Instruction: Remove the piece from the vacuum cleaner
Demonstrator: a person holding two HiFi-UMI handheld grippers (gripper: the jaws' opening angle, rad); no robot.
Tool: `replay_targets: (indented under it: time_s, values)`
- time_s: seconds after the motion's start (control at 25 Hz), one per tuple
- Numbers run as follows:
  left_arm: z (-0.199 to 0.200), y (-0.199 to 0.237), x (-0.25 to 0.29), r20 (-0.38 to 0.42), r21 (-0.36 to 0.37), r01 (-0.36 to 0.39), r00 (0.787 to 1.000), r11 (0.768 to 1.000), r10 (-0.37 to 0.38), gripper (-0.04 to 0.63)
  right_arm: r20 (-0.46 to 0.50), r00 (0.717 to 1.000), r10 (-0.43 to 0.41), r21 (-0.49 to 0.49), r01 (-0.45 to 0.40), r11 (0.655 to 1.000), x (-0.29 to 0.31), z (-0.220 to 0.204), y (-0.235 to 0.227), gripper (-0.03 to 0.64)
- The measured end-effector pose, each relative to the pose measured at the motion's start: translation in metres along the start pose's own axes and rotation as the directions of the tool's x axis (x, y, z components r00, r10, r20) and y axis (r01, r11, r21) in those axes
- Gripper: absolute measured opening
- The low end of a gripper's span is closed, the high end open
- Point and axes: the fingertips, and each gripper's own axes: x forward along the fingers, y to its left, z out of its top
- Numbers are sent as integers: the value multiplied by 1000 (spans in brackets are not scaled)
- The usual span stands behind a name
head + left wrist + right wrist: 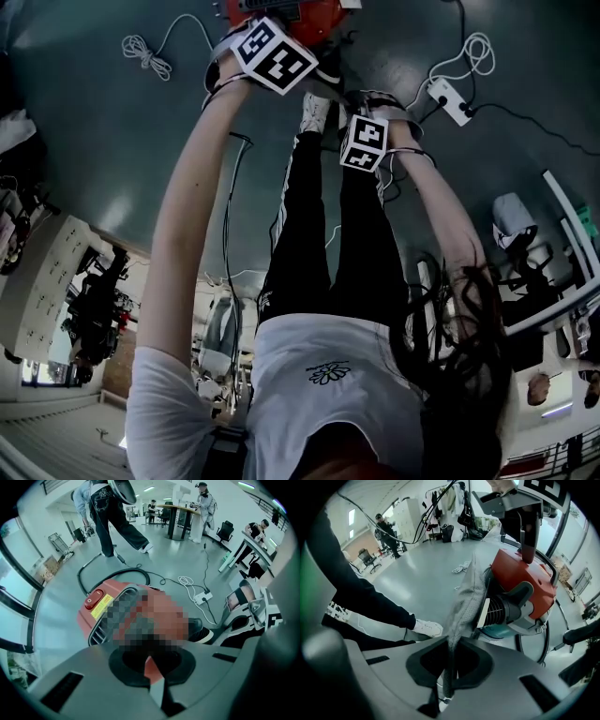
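Grey cloth piece is what my right gripper has; its jaws are pinched together on the near edge of the fabric, which runs straight out from between them; my left gripper is narrow too, closed on what looks like a thin red edge of the vacuum cleaner, and the right gripper view shows it standing on top of the red housing, bearing down from above; so I judge the step in hand to be the pull itself, one side bracing the machine, the other drawing the cloth out; the piece sits at the open end of the vacuum cleaner, just beside the black pleated cartridge, and whether its far edge is hooked to the body or already free I cannot tell; its long axis runs from my jaws away and upward, leaning a little toward the machine, near end in my grip, far end pointing up past the housing's rim; it shows edge-on to me and looks limp rather than stiff; the next move, as I reckon it, calls for a steady pull away from the opening along that same axis, with a firm pinch since thin fabric may slip, while the left side pins the machine to the floor so it does not follow.
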Motion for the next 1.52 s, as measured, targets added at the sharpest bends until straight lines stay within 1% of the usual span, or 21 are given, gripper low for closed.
replay_targets:
  time_s: [0.16,0.28,0.36,0.52,0.6,0.68,0.72,0.76,0.8,0.84,0.88,0.92,1.08,1.24,1.28,1.32,1.36,1.4,1.44,1.48,1.52]
  values:
    - [0,1,1,1,1,-3,1000,1000,3,5,-1,1000,4,21,-4,1000,3,2,1,23]
    - [0,1,-1,-6,19,-5,1000,1000,5,5,-1,1000,-1,51,1,999,4,6,5,23]
    - [-2,-1,-1,-11,26,-4,1000,1000,4,5,-2,1000,7,54,-7,999,5,7,11,23]
    - [-2,-2,-1,-11,17,-5,1000,1000,5,5,6,1000,19,60,-20,998,7,10,16,23]
    - [-1,-1,-1,-14,16,-5,1000,1000,5,5,8,998,55,41,-55,998,9,11,23,23]
    - [0,0,0,-14,16,-7,1000,1000,7,5,-5,988,151,-33,-151,988,12,12,50,23]
    - [0,0,0,-12,14,-8,1000,1000,9,5,-12,982,186,-68,-186,980,14,11,67,23]
    - [-1,-1,0,-7,10,-9,1000,1000,9,5,-11,982,188,-68,-188,980,16,11,78,23]
    - [-1,-2,-1,2,3,-9,1000,1000,9,5,1,986,168,-21,-168,986,17,12,82,23]
    - [-1,-2,-1,15,-6,-9,1000,1000,9,5,18,989,145,56,-146,988,18,13,79,23]
    - [-1,-1,-2,28,-17,-10,1000,1000,10,5,33,992,125,128,-129,983,19,15,71,23]
    - [-1,0,-2,37,-26,-12,999,1000,13,5,43,993,107,173,-113,978,19,17,62,23]
    - [0,-1,-1,48,-42,-22,999,999,24,5,52,997,63,220,-73,973,18,20,35,23]
    - [-3,1,-1,48,-59,-29,998,998,32,5,58,997,52,227,-64,972,13,23,27,23]
    - [-1,2,-2,66,-73,-28,997,997,33,5,61,997,47,234,-60,970,10,23,25,23]
    - [2,2,-6,108,-108,-20,994,994,32,5,62,997,42,245,-56,968,7,23,23,23]
    - [5,1,-13,174,-169,-6,984,986,36,5,64,997,37,258,-53,965,0,23,23,23]
    - [6,-1,-25,249,-253,10,967,967,56,5,69,997,35,270,-52,962,-8,25,23,23]
    - [4,-3,-42,313,-343,23,945,939,91,5,76,997,32,280,-52,959,-18,28,24,23]
    - [1,-5,-61,358,-421,36,925,906,129,5,86,996,27,291,-51,955,-29,32,24,23]
    - [-3,-7,-79,384,-477,49,910,878,158,5,94,995,21,304,-49,951,-40,36,22,23]
